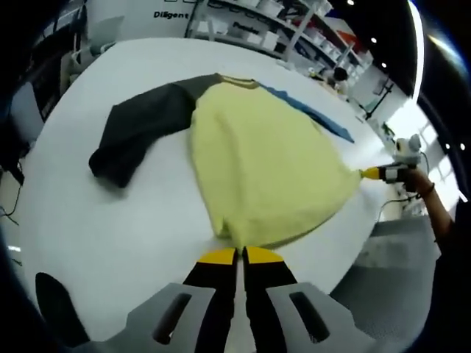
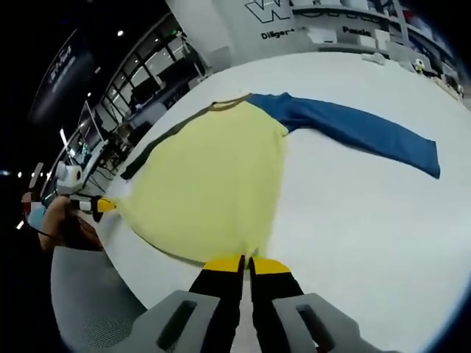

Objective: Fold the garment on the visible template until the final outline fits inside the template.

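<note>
On white table (image 1: 110,220), yellow shirt (image 1: 257,162) flat, both grippers' jaws pinching its hem corners

Soft cloth on a smooth white surface (image 1: 96,235)

The garment (image 1: 265,162) is matt knit cloth: yellow body faintly fuzzy, dark sleeve (image 1: 136,132) and blue sleeve (image 2: 353,129) the same dull weave. Gripper fingers (image 1: 221,283) look like hard black-and-yellow plastic.

A large indoor laboratory or demonstration hall. A broad white worktable (image 1: 110,220) stands before white metal shelving (image 1: 280,22) stocked with boxes. Printed lettering marks the white back wall (image 2: 280,22). Ceiling spotlights (image 1: 372,40), a tall glazed wall with dark mullions (image 2: 158,66), and grey flooring (image 2: 88,294) complete the setting.
</note>
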Tool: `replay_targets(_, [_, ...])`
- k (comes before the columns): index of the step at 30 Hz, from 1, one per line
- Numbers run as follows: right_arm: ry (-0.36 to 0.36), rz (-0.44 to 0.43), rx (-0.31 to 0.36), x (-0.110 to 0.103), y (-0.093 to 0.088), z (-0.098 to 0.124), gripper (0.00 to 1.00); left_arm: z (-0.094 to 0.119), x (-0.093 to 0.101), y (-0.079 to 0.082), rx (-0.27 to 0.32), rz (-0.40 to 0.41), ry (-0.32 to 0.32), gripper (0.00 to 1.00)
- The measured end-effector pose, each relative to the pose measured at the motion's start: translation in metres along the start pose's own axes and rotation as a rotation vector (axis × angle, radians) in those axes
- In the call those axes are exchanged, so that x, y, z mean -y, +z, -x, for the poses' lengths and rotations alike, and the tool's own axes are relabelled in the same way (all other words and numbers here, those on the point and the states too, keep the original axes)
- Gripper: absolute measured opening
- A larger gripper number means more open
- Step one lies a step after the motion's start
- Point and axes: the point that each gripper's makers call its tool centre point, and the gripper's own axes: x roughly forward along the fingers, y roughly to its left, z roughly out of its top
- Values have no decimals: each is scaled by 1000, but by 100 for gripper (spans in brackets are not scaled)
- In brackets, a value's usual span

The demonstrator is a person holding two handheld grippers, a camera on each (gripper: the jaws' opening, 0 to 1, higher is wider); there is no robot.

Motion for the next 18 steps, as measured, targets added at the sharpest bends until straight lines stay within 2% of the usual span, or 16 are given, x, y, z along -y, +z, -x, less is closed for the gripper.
replay_targets(8, [-9, -75, 40, 9, 15, -10, 0, -14, -10, 13, 20, 28, 28, 0])
replay_targets(12, [-12, -95, 16, 11, 11, -9, 0, -20, -16, 10, 0, 33, 51, 0])
replay_targets(18, [-11, -100, -1, 11, 6, -9, 0, -23, -16, 9, 5, 38, 61, 0])
